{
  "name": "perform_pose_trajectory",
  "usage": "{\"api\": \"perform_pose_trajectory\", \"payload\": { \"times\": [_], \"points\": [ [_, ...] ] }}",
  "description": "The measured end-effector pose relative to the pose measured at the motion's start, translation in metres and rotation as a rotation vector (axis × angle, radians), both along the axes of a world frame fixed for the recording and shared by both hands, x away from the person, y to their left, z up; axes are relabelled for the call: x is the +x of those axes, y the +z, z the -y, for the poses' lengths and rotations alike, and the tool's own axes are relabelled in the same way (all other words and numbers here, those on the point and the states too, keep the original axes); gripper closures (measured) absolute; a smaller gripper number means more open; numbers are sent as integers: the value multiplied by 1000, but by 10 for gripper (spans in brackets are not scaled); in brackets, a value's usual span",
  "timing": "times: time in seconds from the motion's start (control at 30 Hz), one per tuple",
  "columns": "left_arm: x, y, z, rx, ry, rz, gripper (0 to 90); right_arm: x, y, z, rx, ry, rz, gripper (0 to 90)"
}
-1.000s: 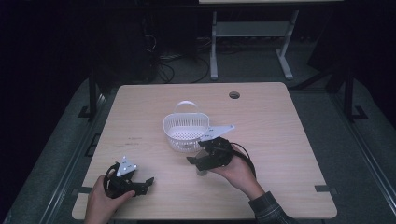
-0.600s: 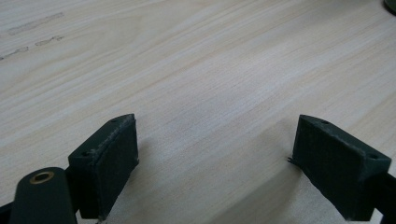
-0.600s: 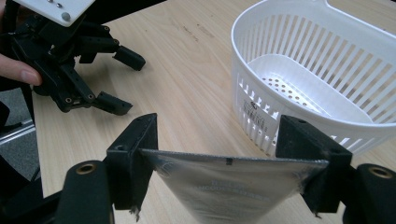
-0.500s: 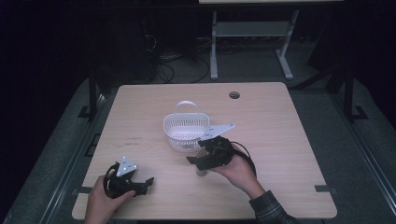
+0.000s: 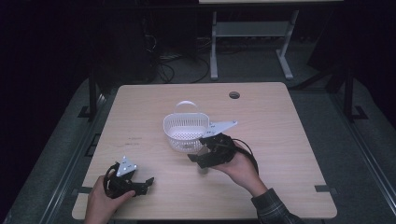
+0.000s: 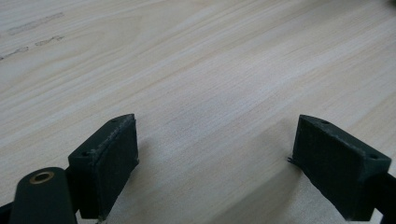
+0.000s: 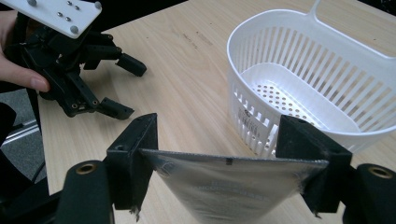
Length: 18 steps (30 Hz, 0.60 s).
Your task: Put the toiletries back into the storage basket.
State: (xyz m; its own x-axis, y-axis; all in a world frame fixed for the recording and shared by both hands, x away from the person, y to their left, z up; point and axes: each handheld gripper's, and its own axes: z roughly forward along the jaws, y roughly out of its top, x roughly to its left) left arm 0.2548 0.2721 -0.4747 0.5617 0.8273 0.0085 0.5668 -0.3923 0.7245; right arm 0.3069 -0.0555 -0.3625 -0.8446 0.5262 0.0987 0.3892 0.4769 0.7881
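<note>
We see our right gripper (image 7: pixel 217 154) clamping a flat grey foil-like pouch (image 7: pixel 233 189) between its jaws, just beside the white slatted plastic basket with a handle (image 5: pixel 187 130) at the middle of the pale wooden table (image 5: pixel 289 140). Our left gripper (image 5: pixel 147 183) rests low near the table's front left edge, jaws spread apart with nothing between them.

The high view looks forward and down over the table (image 5: pixel 280 140). The 2 gripper views sit low and close; the right one shares the basket (image 7: pixel 322 79).
</note>
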Motion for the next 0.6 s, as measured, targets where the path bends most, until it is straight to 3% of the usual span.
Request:
{"api": "perform_pose_trajectory", "payload": {
  "times": [0.6],
  "points": [
    [0, 0, 0, -2, 1, 2, 131, 5, 17, 14, 5, -20, 26, 298]
  ]
}}
